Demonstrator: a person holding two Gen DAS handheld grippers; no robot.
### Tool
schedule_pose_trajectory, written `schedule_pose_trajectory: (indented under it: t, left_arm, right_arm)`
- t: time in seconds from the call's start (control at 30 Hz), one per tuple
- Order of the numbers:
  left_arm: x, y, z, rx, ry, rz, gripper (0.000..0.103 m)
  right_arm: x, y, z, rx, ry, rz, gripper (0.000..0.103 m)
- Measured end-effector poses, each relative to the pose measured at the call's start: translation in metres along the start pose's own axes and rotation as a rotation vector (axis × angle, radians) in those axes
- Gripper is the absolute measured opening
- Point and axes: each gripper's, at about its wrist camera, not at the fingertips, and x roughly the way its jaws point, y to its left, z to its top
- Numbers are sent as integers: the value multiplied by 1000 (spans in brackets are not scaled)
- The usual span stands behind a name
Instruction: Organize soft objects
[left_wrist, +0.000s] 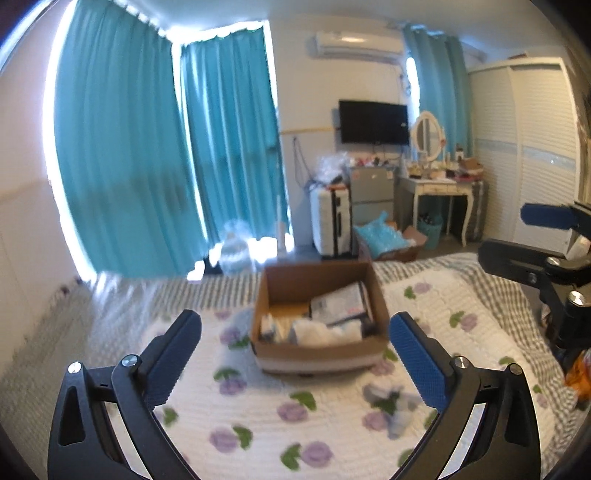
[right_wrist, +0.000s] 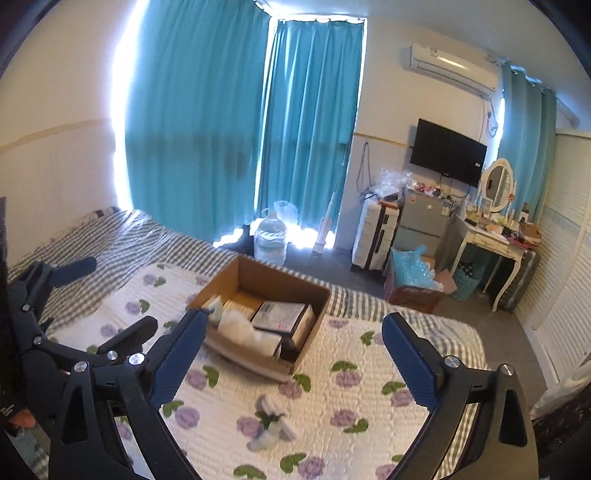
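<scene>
On the floral quilted bedspread (left_wrist: 258, 413), left wrist view: left gripper (left_wrist: 295, 350), fingers spread, nothing held; brown cardboard box (left_wrist: 317, 354) of soft packets just ahead between them; small pale rolled cloth (left_wrist: 391, 406) near right finger. Right wrist view: right gripper (right_wrist: 293, 345) likewise released; cloth (right_wrist: 275, 424) between its fingers, box (right_wrist: 258, 365) beyond.

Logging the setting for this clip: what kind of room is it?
Most likely a lived-in bedroom: a bed with a floral quilt fills the foreground, with a dressing table and oval mirror, a wall-mounted TV and a louvred wardrobe beyond.
</scene>
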Motion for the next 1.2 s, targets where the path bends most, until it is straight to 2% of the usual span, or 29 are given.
schedule_pose_trajectory:
  t: [0.2,0.33,0.4,0.5,0.57,0.67,0.8,0.87,0.93,1.07,1.2]
  left_arm:
    - [20,-4,-34,-89,70,62,103]
    - [39,-3,-64,-124,122,78,103]
    - [50,-1,-78,-139,152,86,103]
    - [70,-1,-99,-141,212,96,103]
    - [79,-1,-110,-130,240,112,103]
    - [90,-2,-124,-101,271,118,103]
    - [103,-5,-135,-91,304,107,103]
    - [108,-7,-138,-89,317,99,103]
    - [112,-9,-141,-83,330,94,103]
    - [117,-13,-142,-74,363,79,103]
    - [117,-19,-134,-75,364,57,103]
  right_arm:
    - [29,-10,-49,0,87,21,97]
    - [74,-12,-100,55,222,45,96]
    - [99,-7,-125,69,288,42,90]
    - [135,1,-161,101,415,40,72]
    - [162,6,-183,138,499,80,56]
    - [188,12,-203,163,574,94,53]
    - [206,10,-213,211,610,126,52]
    - [213,10,-218,216,629,137,36]
    - [210,10,-217,212,628,140,34]
    - [186,6,-202,200,555,154,32]
    - [159,-5,-177,196,459,178,32]
